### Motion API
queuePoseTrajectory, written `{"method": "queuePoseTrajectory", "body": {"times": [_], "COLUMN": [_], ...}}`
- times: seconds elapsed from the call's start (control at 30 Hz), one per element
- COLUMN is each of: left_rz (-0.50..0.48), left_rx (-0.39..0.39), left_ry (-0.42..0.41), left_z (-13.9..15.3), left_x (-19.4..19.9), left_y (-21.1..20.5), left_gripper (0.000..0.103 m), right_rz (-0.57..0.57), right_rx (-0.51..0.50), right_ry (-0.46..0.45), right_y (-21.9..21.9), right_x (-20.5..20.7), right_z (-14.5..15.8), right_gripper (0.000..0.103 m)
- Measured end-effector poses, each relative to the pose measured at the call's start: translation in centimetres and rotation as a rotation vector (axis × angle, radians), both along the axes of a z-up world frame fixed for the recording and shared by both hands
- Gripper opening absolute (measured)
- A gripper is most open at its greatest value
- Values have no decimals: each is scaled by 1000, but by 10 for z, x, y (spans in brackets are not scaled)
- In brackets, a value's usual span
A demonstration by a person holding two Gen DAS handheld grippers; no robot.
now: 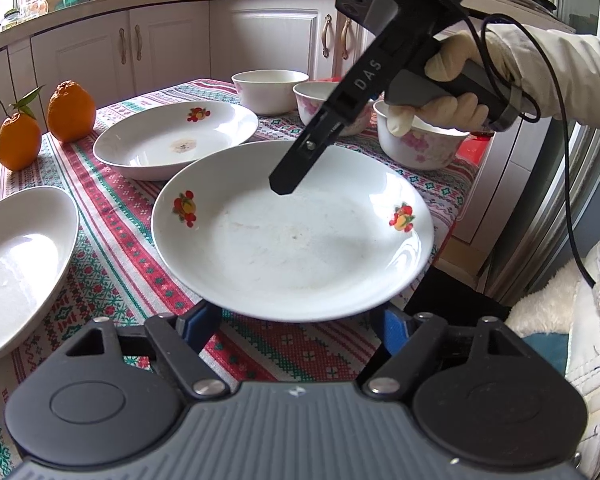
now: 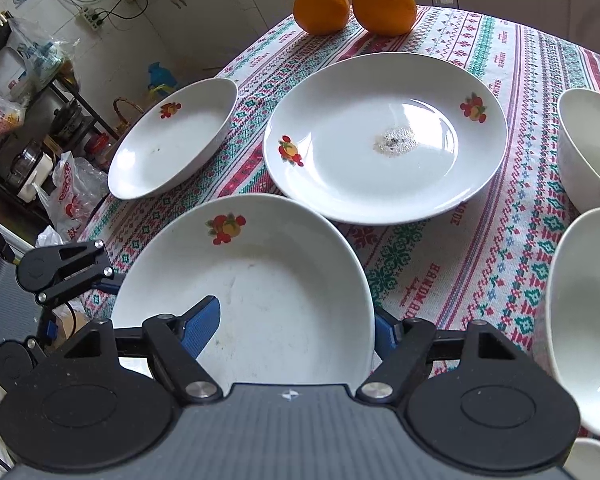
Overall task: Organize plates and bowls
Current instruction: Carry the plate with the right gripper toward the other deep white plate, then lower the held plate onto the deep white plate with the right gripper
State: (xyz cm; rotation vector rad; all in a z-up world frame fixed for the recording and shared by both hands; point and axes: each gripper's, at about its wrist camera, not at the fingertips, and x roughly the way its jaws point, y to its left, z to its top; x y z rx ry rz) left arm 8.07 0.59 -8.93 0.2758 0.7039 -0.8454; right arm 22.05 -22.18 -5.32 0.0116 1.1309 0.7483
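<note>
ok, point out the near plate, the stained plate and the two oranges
near plate [image 1: 292, 240], left wrist view, bare centre of its well.
stained plate [image 2: 384, 136], right wrist view, well beside the stain.
two oranges [image 2: 384, 0], right wrist view, skin of the right-hand one.

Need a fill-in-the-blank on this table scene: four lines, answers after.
1. The oranges on the tablecloth number ___.
2. Counting the nearest plate, the table bears ___ plates.
3. Bowls beyond the plates number ___.
4. The hand holding the right claw wears a ___.
Missing words: two; three; three; glove.
</note>
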Motion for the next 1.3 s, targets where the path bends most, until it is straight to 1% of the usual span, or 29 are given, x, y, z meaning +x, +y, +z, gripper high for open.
{"method": "queuePoseTrajectory", "body": {"times": [0.23, 0.5, 0.73, 1.03, 1.3], "left_rz": [-5, 8, 39, 124, 221], "left_rx": [8, -8, -27, -45, -46], "left_ry": [0, 16, 14, 2, -13], "left_z": [0, 4, 17, 32, 43], "left_x": [0, 1, -1, 4, 10], "left_y": [-1, 4, 18, 48, 78], "left_gripper": [80, 80, 80, 80, 80], "right_rz": [-17, -9, 13, 83, 169], "right_rx": [27, 21, 36, 45, 66], "right_ry": [24, 10, -13, -55, -85], "right_y": [-2, 5, 18, 55, 101], "right_x": [2, 2, 5, 23, 47], "right_z": [0, 7, 19, 38, 49], "right_gripper": [82, 82, 82, 82, 82]}}
